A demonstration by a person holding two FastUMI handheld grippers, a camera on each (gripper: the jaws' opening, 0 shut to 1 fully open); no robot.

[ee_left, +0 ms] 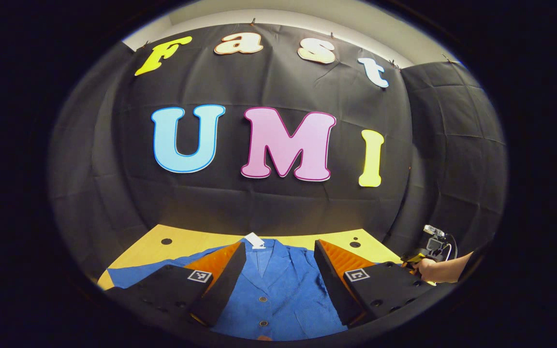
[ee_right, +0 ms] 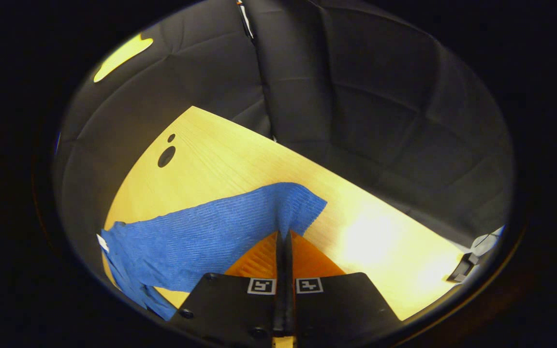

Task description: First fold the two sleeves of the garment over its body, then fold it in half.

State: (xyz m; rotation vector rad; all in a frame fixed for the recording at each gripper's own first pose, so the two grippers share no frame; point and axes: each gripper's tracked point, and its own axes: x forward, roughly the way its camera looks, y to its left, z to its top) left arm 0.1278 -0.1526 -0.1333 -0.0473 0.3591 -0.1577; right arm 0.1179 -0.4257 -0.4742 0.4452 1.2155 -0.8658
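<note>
Right gripper (ee_right: 283, 234) is clamped on the sleeve (ee_right: 211, 232), which stretches leftward to the shirt (ee_left: 273, 285) on the table (ee_right: 220, 159); left gripper (ee_left: 278, 261) gapes above the shirt's buttons.

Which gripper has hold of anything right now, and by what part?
The right gripper is shut on the blue knit garment's sleeve, near its cuff end. The left gripper is open, holding nothing.
</note>
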